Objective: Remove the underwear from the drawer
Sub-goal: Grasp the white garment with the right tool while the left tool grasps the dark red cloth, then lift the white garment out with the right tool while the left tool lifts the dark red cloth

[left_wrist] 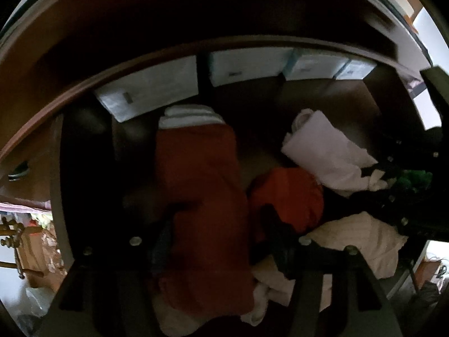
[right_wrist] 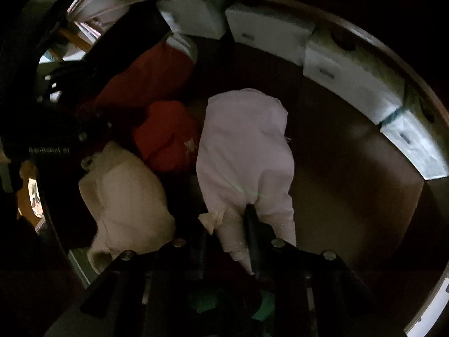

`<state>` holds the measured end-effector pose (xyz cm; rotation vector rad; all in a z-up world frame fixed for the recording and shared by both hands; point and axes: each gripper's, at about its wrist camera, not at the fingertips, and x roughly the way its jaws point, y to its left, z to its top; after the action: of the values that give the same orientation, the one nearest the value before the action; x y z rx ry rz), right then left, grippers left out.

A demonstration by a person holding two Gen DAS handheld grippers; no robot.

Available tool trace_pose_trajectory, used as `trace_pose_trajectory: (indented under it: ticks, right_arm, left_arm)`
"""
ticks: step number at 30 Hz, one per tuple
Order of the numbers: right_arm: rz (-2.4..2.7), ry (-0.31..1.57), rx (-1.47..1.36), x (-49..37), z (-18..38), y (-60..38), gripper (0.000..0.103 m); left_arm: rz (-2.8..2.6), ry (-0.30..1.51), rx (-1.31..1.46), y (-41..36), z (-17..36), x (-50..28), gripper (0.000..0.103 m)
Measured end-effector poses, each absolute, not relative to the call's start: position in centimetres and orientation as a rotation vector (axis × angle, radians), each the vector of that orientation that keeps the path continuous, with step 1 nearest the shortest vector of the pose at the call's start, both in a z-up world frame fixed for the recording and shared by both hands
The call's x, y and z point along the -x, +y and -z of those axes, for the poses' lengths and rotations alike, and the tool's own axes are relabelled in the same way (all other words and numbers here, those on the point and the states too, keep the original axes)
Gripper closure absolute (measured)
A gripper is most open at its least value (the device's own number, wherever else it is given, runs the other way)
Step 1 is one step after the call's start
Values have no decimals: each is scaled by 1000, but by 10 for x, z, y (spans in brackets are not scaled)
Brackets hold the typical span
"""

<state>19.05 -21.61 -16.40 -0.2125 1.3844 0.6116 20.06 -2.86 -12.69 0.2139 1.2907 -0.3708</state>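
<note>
Bunching between narrow jaws, pale lilac underwear (right_wrist: 247,151), soft, creased

Landmark: pale lilac folded cloth (right_wrist: 244,151) in the dark wooden drawer (right_wrist: 350,185). To its right, bare drawer floor runs open to a row of white boxes (right_wrist: 350,75) lining the back wall. To its left, crowded: orange-red bundle (right_wrist: 168,137) touching it, cream knit garment (right_wrist: 123,193) nearer, long red folded cloth (right_wrist: 146,75) farther back.
</note>
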Motion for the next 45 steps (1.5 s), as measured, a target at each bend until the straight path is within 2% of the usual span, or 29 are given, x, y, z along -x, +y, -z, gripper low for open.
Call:
trace_pose_trajectory:
  ticks: [4,7,9,15,20,23,29,30,31,32,34,40,45]
  right_arm:
    - [-591,1383,203,-196,168,-216,77]
    - [-570,1377,213,-198,171,-213,74]
    - [-566,1377,212,-200,173,-211,73]
    - [-545,1369,225,-195,178,-200,68]
    - [-524,1331,210,-193,160,-199,67]
    - [-508,1340,245,-192,168,-194,56]
    - [-503,1338,230,-192,174,-191,56]
    - [-509,1338,216,-193,175,-193,59]
    - [-514,1336,212,-193,175,-194,71]
    - [-515,1333,214,-193,175,-194,77]
    - [-517,1327,195,-191,171,-196,81]
    - [-522,1233,87,-179,138,-208,83]
    - [-557,1176,-75,-163,106,-226,83]
  left_arm:
    - [376,1308,-198,-28,130,-204,44]
    - [374,1313,-178,-24,129,-205,50]
    - [364,1305,-163,-21,128,-205,65]
    - [377,1277,-140,-18,124,-201,79]
    - [391,1256,-146,-2,116,-198,81]
    - [402,1244,-134,5,105,-192,81]
    - [417,1220,-116,11,87,-183,81]
    - [415,1213,-111,13,83,-182,81]
    - [412,1208,-107,12,81,-181,81]
    - [410,1201,-104,15,78,-180,81]
    - [415,1189,-100,11,76,-176,82]
    - [438,1144,-94,9,56,-163,82]
    - [443,1120,-85,9,46,-158,89]
